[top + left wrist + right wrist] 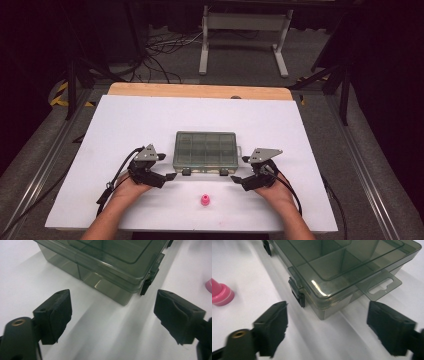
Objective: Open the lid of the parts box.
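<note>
A smoky translucent compartment box (205, 150) lies with its lid down in the middle of the white board (125, 120), its two black clasps facing me. A small pink cap-like piece (205, 200) stands on the board in front of it. My left gripper (166, 167) is open just off the box's front left corner. In the left gripper view the box (100, 262) and one clasp (145, 286) lie beyond the left gripper (112, 315). My right gripper (241, 170) is open at the front right corner. The right gripper view shows the right gripper (327, 327) facing the box (337, 265), a clasp (298, 293) and the pink piece (220, 293).
The white board rests on a wooden tabletop (200, 91) whose far edge shows. A hang tab (379, 285) sticks out from the box's right end. Cables (160, 55) and a white stand (245, 35) are on the floor beyond the table.
</note>
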`<state>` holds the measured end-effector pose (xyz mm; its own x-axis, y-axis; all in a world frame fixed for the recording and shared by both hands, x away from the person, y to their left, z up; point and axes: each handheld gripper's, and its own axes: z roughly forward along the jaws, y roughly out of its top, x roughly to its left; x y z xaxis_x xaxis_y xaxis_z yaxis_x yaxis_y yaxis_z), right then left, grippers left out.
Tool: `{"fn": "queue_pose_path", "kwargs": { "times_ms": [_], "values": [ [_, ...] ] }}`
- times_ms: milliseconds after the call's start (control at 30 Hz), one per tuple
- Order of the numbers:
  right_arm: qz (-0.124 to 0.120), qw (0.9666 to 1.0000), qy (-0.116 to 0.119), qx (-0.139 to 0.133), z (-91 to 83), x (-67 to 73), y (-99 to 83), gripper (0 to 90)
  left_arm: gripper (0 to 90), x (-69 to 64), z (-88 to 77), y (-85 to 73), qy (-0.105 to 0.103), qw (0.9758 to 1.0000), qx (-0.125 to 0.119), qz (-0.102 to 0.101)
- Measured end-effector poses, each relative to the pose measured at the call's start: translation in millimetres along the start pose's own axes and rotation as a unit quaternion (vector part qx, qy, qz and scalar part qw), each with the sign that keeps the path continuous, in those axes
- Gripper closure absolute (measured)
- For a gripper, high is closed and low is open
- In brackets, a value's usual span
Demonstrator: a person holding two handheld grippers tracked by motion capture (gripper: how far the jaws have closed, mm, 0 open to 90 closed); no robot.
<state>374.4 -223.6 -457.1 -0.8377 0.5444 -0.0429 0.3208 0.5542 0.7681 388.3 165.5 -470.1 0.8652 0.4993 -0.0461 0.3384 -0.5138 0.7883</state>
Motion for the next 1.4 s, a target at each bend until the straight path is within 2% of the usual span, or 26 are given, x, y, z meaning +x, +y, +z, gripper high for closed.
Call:
{"fn": "queue_pose_path", "kwargs": {
  "times_ms": [200, 333, 467, 867, 1400],
  "values": [
    [-0.004, 0.9999, 0.003, -0.012, -5.4, -0.2, 0.6, 35.4, 34.3, -1.2, -2.6, 0.1, -0.013, 0.9998, -0.015, 0.008],
    [-0.005, 0.9998, 0.001, -0.018, -8.2, -0.5, 0.5, 45.7, 42.6, -3.0, -4.3, 0.7, -0.001, 0.9998, -0.011, 0.017],
    [-0.009, 0.9998, -0.001, -0.019, -9.3, -0.6, -0.1, 52.0, 50.1, -3.0, -5.7, 0.3, -0.005, 0.9997, -0.013, 0.022],
    [-0.018, 0.9997, -0.003, -0.014, -7.7, 1.5, 0.0, 59.7, 62.3, -3.9, -5.0, 0.3, -0.013, 0.9994, -0.009, 0.029],
    [-0.027, 0.9995, -0.008, -0.015, -6.8, 3.1, -0.3, 64.8, 69.7, -7.1, -5.7, 1.7, -0.013, 0.9988, -0.009, 0.047]
  ]
}}
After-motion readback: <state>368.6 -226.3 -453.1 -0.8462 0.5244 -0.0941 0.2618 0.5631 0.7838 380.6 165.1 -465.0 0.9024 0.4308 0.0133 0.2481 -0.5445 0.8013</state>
